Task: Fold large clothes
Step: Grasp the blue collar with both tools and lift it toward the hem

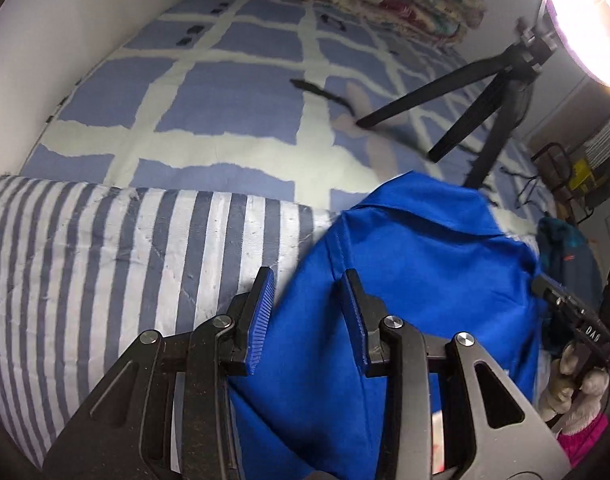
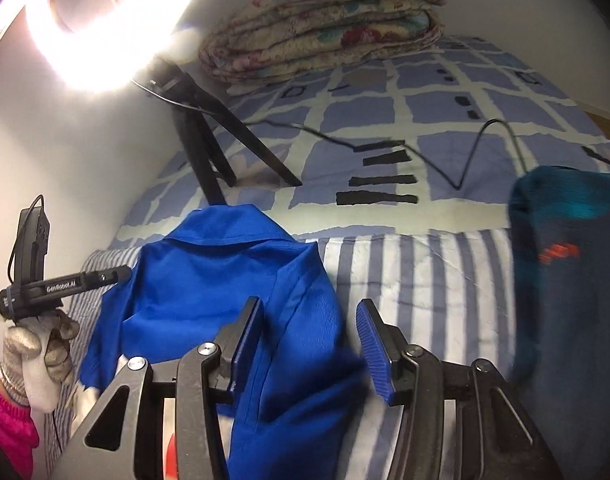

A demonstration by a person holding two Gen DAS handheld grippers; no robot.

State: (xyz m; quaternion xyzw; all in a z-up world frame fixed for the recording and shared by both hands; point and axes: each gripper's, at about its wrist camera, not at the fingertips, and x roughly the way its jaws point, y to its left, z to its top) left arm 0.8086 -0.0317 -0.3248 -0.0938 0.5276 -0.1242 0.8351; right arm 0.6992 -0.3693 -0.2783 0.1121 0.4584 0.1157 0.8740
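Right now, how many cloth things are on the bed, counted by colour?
Bright blue: 1, the jacket
Dark teal: 1, the garment
Flowery: 1, the folded quilt
Grey-striped: 1, the padded cover
Total: 4

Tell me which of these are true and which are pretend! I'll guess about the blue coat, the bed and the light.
1. The blue garment lies on a striped blanket. True.
2. A folded flowery quilt sits at the far end of the bed. True.
3. The ring light is switched off. False: it glows brightly on its black tripod.
4. The dark teal garment lies on top of the blue one. False: it lies apart, to the right of it in the right wrist view.
5. The right gripper is squeezed tight on the blue cloth. False: its jaws stand apart, with cloth between them.
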